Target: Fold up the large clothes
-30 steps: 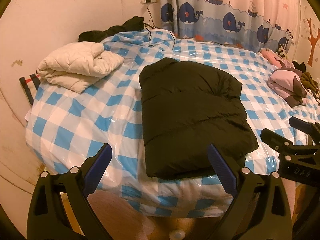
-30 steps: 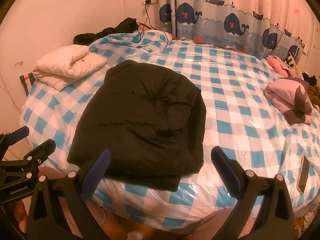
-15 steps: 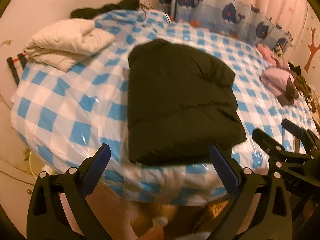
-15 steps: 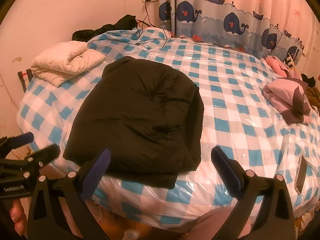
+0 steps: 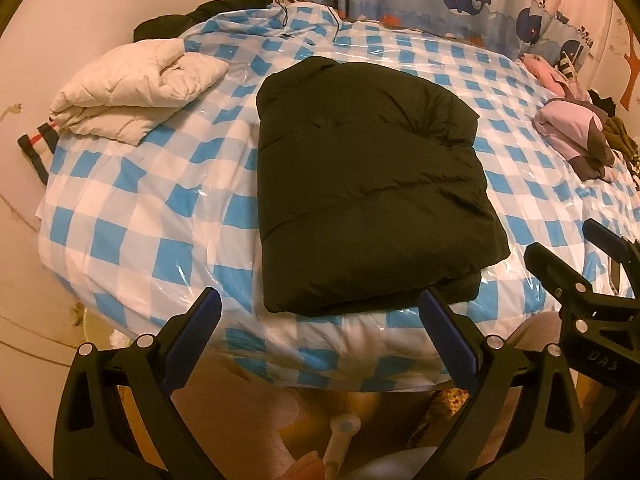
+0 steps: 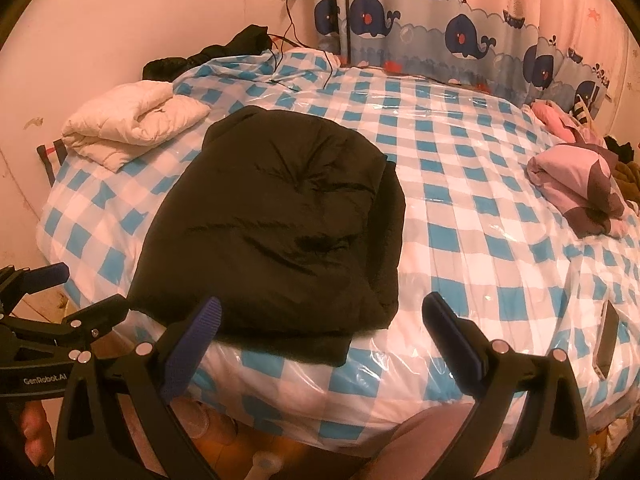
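Left gripper [image 5: 320,320] & right gripper [image 6: 320,324]: jaws spread wide, released, holding nothing, both off the bed's near edge. Black jacket [image 5: 360,184] lies folded on the checked bed [image 5: 120,220], by the near edge. White jacket [image 5: 132,92] folded at far-left corner; pink clothes [image 6: 576,184] at right edge.

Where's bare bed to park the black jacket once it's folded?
Widest bare checks lie between the black jacket and the pink clothes pile, back to the whale curtain. A narrower strip runs between the jacket and the white jacket. Crowded: right edge, with the phone, and the far left corner's dark clothing and cables.
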Tool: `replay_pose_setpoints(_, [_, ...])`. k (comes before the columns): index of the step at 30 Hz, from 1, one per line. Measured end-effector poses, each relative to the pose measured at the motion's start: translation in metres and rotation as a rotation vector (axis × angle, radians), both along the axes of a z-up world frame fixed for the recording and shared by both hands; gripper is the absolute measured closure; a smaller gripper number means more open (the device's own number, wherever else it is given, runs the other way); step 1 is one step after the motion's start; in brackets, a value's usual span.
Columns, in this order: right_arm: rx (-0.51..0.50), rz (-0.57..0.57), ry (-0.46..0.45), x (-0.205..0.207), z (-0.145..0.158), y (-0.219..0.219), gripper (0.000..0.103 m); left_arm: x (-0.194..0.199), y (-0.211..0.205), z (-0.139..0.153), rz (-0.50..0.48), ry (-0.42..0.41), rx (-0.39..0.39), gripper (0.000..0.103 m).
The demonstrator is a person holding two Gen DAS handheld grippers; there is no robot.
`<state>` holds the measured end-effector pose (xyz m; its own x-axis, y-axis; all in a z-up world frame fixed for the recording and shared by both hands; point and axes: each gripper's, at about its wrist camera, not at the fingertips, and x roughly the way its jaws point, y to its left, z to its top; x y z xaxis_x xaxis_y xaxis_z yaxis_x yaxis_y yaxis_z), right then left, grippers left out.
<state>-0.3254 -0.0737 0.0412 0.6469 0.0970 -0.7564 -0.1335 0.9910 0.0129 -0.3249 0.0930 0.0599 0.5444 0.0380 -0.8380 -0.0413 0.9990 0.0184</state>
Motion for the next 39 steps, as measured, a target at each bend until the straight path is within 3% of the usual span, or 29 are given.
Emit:
replay_pose_setpoints(11, [0.002, 0.001, 0.007, -0.002, 0.0, 0.0, 0.006, -0.003, -0.008, 0.002, -0.011, 0.002, 0.031, 0.008])
replay_pose_setpoints(39, [-0.018, 0.044, 0.046, 0.004, 0.001, 0.011, 0.006, -0.004, -0.001, 0.001, -0.002, 0.002, 0.026, 0.008])
